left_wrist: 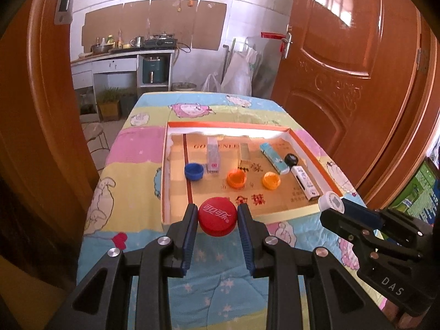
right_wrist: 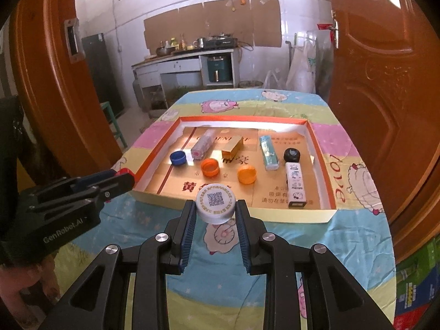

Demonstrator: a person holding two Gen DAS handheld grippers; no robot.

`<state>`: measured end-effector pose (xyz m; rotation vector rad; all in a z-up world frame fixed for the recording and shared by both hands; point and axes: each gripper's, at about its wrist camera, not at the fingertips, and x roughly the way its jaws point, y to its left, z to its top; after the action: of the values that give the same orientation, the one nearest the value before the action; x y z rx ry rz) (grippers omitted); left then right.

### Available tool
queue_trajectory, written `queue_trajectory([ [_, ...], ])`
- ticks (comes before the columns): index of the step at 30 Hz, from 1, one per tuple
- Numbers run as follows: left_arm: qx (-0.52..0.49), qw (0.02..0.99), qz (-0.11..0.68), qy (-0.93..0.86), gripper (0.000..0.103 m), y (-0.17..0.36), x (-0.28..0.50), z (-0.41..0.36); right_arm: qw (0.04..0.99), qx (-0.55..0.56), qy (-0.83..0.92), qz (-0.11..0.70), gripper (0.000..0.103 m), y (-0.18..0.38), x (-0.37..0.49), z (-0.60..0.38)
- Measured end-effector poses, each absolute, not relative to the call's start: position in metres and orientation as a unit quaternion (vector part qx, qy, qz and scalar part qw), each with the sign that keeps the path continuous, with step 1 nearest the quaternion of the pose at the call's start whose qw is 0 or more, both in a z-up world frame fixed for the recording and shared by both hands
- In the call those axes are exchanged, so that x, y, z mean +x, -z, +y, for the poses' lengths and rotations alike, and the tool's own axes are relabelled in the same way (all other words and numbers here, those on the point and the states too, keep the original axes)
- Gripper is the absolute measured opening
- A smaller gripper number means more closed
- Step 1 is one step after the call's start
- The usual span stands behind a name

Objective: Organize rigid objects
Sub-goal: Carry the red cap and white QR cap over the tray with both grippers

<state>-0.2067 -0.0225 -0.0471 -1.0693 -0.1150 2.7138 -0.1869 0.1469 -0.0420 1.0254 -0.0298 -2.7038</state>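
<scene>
The left gripper [left_wrist: 217, 220] is clamped on a red bottle cap [left_wrist: 217, 216], its pads pressing the cap's sides, the printed top facing up toward the camera; the cap hangs over the near edge of a shallow orange-rimmed tray [left_wrist: 313, 152] on a cartoon-print quilt [left_wrist: 137, 192]; the right gripper [right_wrist: 215, 212] is likewise closed on a white cap [right_wrist: 216, 204] with a square code printed on its top, face up, just above the tray's near wall [right_wrist: 275, 214]; each gripper shows at the side of the other's view, both held near each other at the tray's front. Inside the tray, a blue cap [right_wrist: 178, 158] lies open side up at the left; two orange caps [right_wrist: 210, 167] [right_wrist: 246, 174] sit nearer the middle, also open side up; a black cap [right_wrist: 291, 154] rests at the right, just behind a white printed box [right_wrist: 295, 185]. Four oblong boxes lie flat: a clear pinkish one [right_wrist: 202, 144] with its long axis slanting from near-left to far-right in the right wrist view; a gold one [right_wrist: 233, 145] slanting the same way; a light blue one [right_wrist: 268, 152] running nearly front to back; the white printed box also front to back, its near end close to the tray's front wall.
</scene>
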Motion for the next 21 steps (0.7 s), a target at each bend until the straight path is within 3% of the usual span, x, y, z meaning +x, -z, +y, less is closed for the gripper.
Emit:
queue_trajectory([
  [21,-0.360,0.105,-0.031,-0.927,0.030,0.032,-0.262,-0.016,0.119,0.329,0.937,-0.004,0.030,0.024,-0.239,0.176],
])
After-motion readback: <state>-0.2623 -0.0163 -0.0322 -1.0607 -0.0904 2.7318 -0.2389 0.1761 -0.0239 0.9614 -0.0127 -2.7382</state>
